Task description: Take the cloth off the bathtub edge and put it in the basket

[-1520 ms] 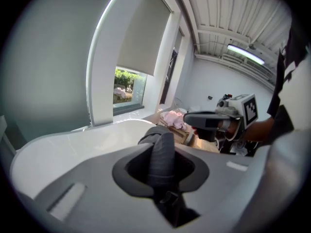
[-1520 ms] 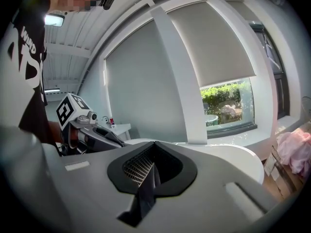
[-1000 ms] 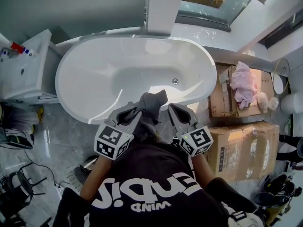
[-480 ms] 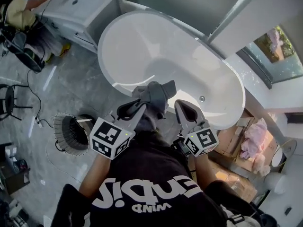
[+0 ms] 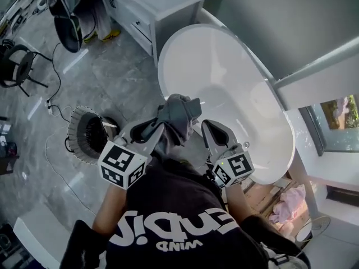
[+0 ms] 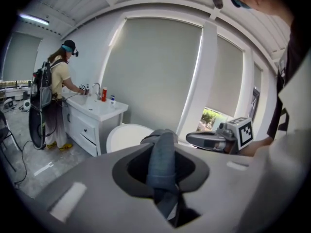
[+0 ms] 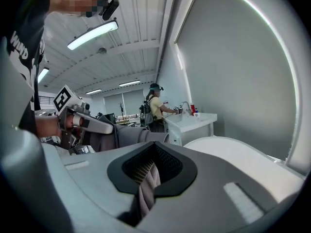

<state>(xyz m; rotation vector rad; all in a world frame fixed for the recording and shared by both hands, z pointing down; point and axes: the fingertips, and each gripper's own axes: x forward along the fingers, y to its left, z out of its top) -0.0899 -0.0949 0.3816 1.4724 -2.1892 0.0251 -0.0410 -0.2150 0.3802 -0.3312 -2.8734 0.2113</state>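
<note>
Partly, cloth (image 5: 178,116) covers left gripper (image 5: 159,128).

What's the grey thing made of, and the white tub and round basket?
Cloth: soft matte grey fabric; it folds and droops. Bathtub: hard glossy white, perhaps acrylic or enamel; light reflects. Basket: seemingly see-through mesh or wire; too small to tell.

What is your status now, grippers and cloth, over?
Left gripper shut on cloth. Right gripper shut on it too. Cloth off bathtub, held in air; basket on floor, not yet reached. Nothing seen in the way.
</note>
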